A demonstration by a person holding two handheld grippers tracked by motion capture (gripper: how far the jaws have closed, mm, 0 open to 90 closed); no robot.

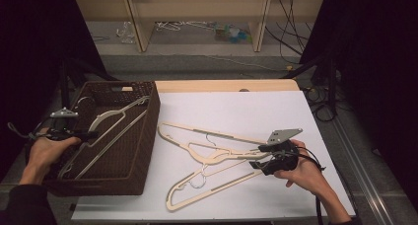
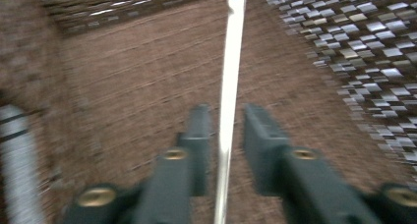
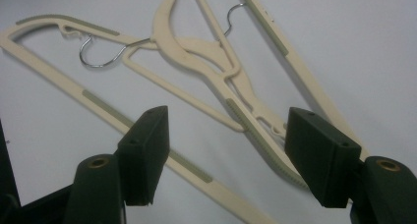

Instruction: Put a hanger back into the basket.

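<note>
Room: dark curtains are hanging at both sides, and a pale wooden shelf unit (image 1: 197, 18) with cables around it is standing behind the table.
Table: a white table (image 1: 276, 111) with a wooden far edge is filling the middle of the high view.
Basket: a dark brown woven basket (image 1: 143, 151) is sitting on the table's left side, its rim just beside the white top.
Hanger in basket: a pale hanger (image 1: 106, 131) is lying slanted inside the basket, hook end toward the far wall.
Hangers on table: two cream hangers (image 1: 217, 158) are lying crossed on the white top, right of the basket, their wire hooks (image 3: 98, 54) tangling near the middle.
Left gripper: the left gripper (image 1: 91, 134) is reaching over the basket's left rim; in the left gripper view its jaws are standing narrowly apart on either side of the hanger's pale bar (image 2: 228, 101), not quite touching it.
Right gripper: the right gripper (image 1: 256, 161) is hovering at the right ends of the cream hangers, jaws spread wide with nothing between the pads.
</note>
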